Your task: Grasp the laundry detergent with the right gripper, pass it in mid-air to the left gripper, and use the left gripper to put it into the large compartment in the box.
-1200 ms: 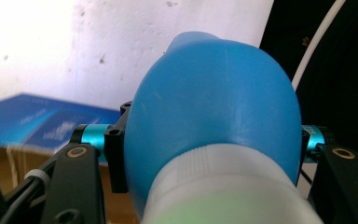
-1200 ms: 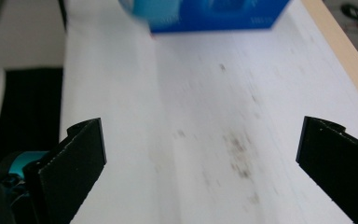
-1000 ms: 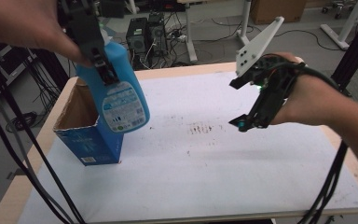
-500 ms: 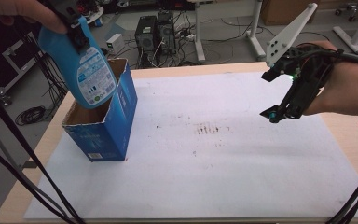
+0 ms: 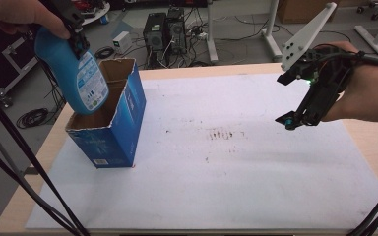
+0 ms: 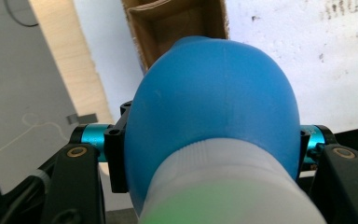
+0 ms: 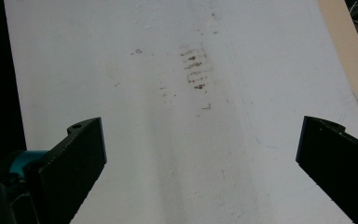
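Bottle (image 5: 74, 73): blue, with a white label, hanging tilted over the open top of the box (image 5: 109, 118), its bottom end dipping just inside the rim.
Left gripper (image 5: 71, 27): gripping the bottle near its neck, jaws pressing on both sides; a hand is holding it at the top left of the high view.
Right gripper (image 5: 295, 119): hovering over the right part of the table (image 5: 364, 142), well apart from the box, jaws standing wide with nothing between them.
Box: blue outside, brown inside, top flaps open, standing upright on the white sheet (image 5: 226, 172) near the table's left edge.
Left gripper view: looking along the bottle (image 6: 214, 116), showing its white cap end up close and blurred, the jaws clamping its blue shoulder on either side, and the brown inside of the box (image 6: 177, 23) beyond it.
Right gripper view: showing the two black jaws far apart over the sheet (image 7: 168, 116), with dark smudges (image 7: 196, 65) on it.
High view: showing both grippers, the grey plate (image 5: 307, 34) on the right one, and the floor with computers beyond the table.
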Available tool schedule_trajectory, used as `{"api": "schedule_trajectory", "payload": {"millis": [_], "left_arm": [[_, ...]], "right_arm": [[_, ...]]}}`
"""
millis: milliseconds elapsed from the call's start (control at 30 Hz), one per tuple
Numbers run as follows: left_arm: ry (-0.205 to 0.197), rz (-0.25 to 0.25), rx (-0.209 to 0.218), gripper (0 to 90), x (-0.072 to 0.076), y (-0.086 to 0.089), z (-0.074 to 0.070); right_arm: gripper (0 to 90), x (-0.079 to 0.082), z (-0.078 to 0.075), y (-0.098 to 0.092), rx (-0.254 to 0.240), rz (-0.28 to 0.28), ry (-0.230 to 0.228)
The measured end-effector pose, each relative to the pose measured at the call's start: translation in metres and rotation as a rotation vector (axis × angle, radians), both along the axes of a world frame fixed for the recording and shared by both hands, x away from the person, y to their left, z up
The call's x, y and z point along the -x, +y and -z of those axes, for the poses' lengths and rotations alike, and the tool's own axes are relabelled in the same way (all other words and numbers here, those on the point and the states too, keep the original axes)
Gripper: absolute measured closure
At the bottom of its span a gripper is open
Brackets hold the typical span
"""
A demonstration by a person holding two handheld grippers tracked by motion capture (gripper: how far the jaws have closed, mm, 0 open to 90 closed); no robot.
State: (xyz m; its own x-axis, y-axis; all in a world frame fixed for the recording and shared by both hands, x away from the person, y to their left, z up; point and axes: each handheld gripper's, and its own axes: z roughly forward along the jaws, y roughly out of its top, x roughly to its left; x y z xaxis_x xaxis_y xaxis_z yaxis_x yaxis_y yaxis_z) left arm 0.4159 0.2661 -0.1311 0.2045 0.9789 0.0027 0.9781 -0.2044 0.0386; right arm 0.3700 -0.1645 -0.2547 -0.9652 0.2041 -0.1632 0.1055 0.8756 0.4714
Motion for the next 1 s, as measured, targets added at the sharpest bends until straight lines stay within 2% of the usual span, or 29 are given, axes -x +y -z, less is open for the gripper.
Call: {"api": "schedule_trajectory", "payload": {"millis": [33,100,167,233,433,567,700,1000], "left_arm": [[0.0,0.0,0.0,38.4,0.0,0.0,0.0],[0.011,0.03,-0.006,38.4,-0.004,-0.001,0.009],[0.004,0.073,-0.011,38.3,-0.007,-0.003,0.015],[0.027,0.095,-0.009,38.4,-0.009,-0.003,0.023],[0.06,0.176,-0.008,38.4,-0.017,-0.002,0.051],[0.069,0.259,-0.013,38.4,-0.02,-0.004,0.07],[0.078,0.377,-0.02,38.4,-0.02,-0.007,0.09],[0.085,0.513,-0.047,38.4,-0.022,-0.007,0.124]], "right_arm": [[0.6,0.0,0.0,0.0,0.0,0.0,0.0],[0.6,0.0,0.001,0.0,-0.001,0.002,0.004],[0.6,-0.001,0.002,0.0,0.003,0.004,0.005],[0.6,-0.001,0.003,-0.001,0.005,0.007,0.009],[0.6,-0.002,0.003,-0.004,0.009,0.02,0.012],[0.6,-0.002,0.003,-0.006,0.014,0.03,0.015],[0.6,-0.001,0.004,-0.007,0.023,0.032,0.015],[0.6,0.0,0.005,-0.008,0.029,0.037,0.011]]}}
